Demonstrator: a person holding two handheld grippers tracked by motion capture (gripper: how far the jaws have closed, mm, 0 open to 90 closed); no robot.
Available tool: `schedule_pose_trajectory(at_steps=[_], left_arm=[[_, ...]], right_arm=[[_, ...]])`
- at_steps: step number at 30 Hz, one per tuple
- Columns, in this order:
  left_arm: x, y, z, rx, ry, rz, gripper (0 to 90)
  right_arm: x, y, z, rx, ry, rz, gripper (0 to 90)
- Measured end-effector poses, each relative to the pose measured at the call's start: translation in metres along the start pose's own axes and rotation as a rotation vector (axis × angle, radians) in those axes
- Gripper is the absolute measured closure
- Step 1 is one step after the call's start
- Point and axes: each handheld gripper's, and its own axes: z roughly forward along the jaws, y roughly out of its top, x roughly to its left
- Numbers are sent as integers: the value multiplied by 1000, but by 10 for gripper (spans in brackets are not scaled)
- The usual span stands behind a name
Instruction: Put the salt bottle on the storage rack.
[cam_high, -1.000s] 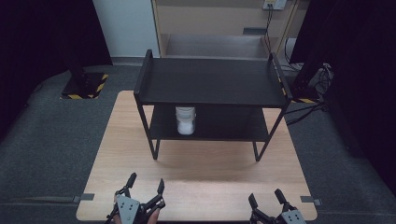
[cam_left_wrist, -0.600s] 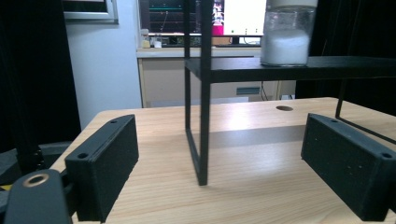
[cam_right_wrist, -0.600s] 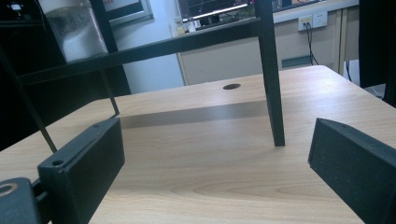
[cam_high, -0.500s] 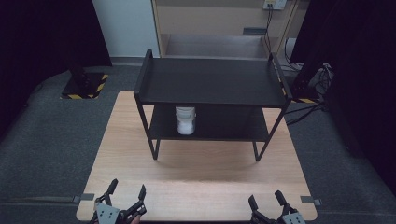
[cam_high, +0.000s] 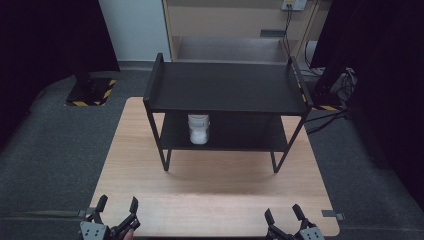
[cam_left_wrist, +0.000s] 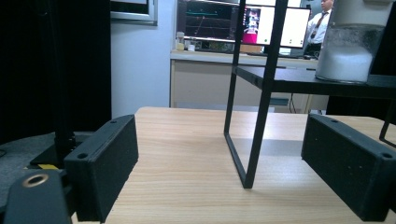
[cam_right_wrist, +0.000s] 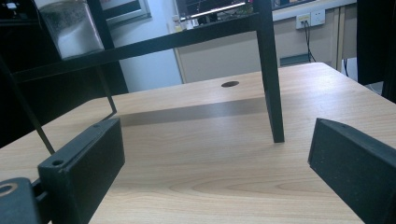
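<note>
- A black shelf (cam_high: 227, 92) stands on the wooden desk (cam_high: 215, 200), nearer the far edge than the near one. Its long side runs left to right, along the far edge.
- A jar (cam_high: 198, 129) stands upright on the lower board of the shelf, toward the left end. It is clear, with white powder in the bottom part.
- In the high view the top board hides the jar's top, so you cannot tell what kind of lid it has. In both gripper views the jar's top is cut off by the top edge.
- The left gripper (cam_high: 117, 206) is at the near left corner of the desk — its jaws are spread wide with nothing between them. The bottom edge cuts off most of it.
- The right gripper (cam_high: 283, 216) is at the near edge toward the right corner. Its jaws are spread apart too, and hold nothing.
- Both grippers are well apart from the shelf.
- In the left gripper view, screens (cam_left_wrist: 243, 23) far behind the desk glow, but what is on them is too small to read.
</note>
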Motion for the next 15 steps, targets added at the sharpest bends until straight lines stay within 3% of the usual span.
schedule_pose_trajectory(at_steps=[15], left_arm=[[1,0,-7,5,-11,4,99]], right_arm=[[0,-1,0,13,6,4,36]])
